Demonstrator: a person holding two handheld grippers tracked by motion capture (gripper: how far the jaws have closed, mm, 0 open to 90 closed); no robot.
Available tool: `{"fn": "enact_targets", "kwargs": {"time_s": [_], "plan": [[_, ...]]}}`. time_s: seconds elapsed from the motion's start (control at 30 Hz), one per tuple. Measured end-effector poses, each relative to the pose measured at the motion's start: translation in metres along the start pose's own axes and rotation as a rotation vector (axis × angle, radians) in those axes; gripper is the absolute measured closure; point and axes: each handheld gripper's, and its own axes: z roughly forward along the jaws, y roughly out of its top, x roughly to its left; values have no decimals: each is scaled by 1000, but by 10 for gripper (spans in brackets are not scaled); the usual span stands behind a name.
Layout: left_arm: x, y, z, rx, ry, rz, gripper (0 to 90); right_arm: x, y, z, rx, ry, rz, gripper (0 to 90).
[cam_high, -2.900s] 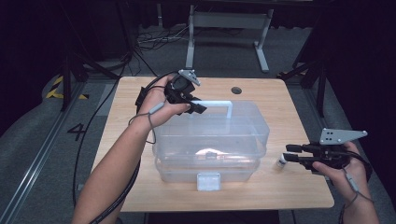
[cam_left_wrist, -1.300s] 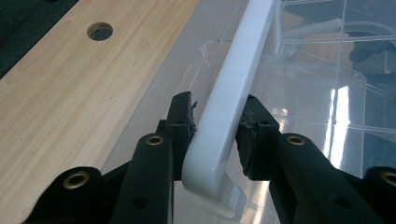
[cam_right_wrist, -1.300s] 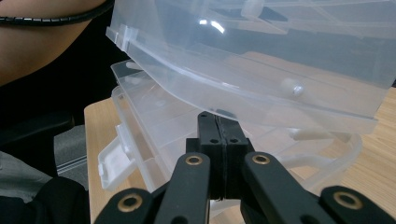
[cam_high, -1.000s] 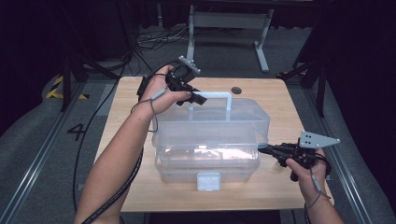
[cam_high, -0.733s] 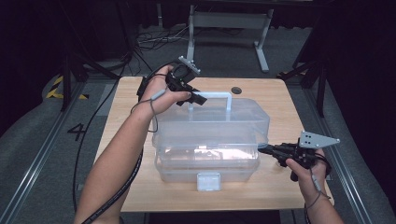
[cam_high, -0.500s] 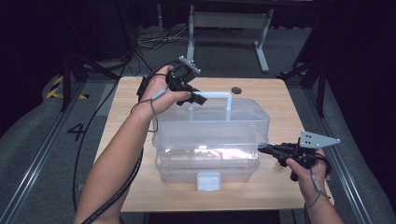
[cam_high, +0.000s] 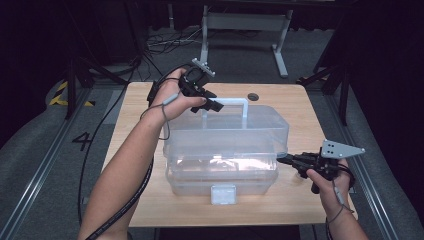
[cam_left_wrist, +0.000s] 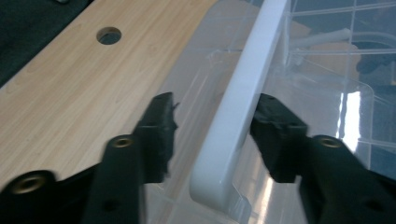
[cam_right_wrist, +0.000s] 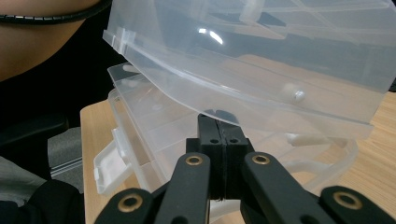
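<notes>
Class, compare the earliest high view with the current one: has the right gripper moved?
Yes. The right gripper has moved left across the wooden table, from near its right edge up to the right end of the clear plastic toolbox.

Left hand-held gripper (cam_high: 216, 106) now sits farther back than 2.9 s ago, at the left end of the white plastic carry handle (cam_high: 229, 102) on the clear plastic storage box (cam_high: 225, 145), jaws straddling the handle bar. Right hand-held gripper (cam_high: 283, 159), earlier well out to the right over the bench (cam_high: 135, 115), is now in against the box's right side, jaws pressed together just under the lid's raised edge. No shift across the last second.
</notes>
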Motion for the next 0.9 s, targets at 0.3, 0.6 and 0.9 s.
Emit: {"fn": "enact_targets", "kwargs": {"time_s": [0.3, 0.6, 0.9], "plan": [[-12, 0, -28, -96, 72, 25, 336, -1, 2, 0, -1, -4, -4, 900], [-31, -22, -70, -176, 107, 33, 429, -3, 6, 0, -9, -4, -4, 900], [-47, -55, -98, -220, 120, 28, 609, -3, 8, 0, -11, -6, -4, 900]]}}
